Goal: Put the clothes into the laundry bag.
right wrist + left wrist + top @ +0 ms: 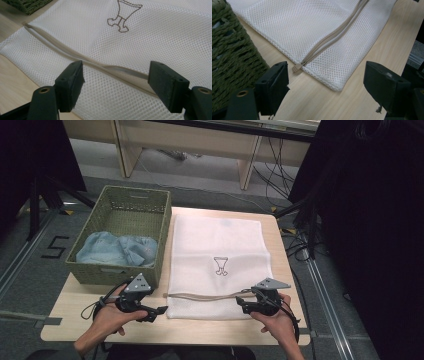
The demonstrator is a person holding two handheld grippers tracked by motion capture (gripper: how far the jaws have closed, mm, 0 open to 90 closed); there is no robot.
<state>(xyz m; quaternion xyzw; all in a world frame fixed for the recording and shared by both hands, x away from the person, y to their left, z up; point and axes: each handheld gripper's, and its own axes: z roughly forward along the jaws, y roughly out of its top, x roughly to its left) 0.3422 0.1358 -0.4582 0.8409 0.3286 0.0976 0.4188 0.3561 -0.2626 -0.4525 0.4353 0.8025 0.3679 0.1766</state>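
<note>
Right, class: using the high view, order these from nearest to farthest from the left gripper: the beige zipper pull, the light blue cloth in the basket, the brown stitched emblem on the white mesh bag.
1. Beige zipper pull, just right of the left gripper, at the white mesh bag's near-left corner.
2. Light blue cloth, beyond it, inside the green woven basket.
3. Brown stitched emblem, farther right, mid-bag.

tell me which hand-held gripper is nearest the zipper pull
The left hand-held gripper: the tan zipper pull lies just ahead of its open jaws, by the basket. The right hand-held gripper faces the zipper's other end.
</note>
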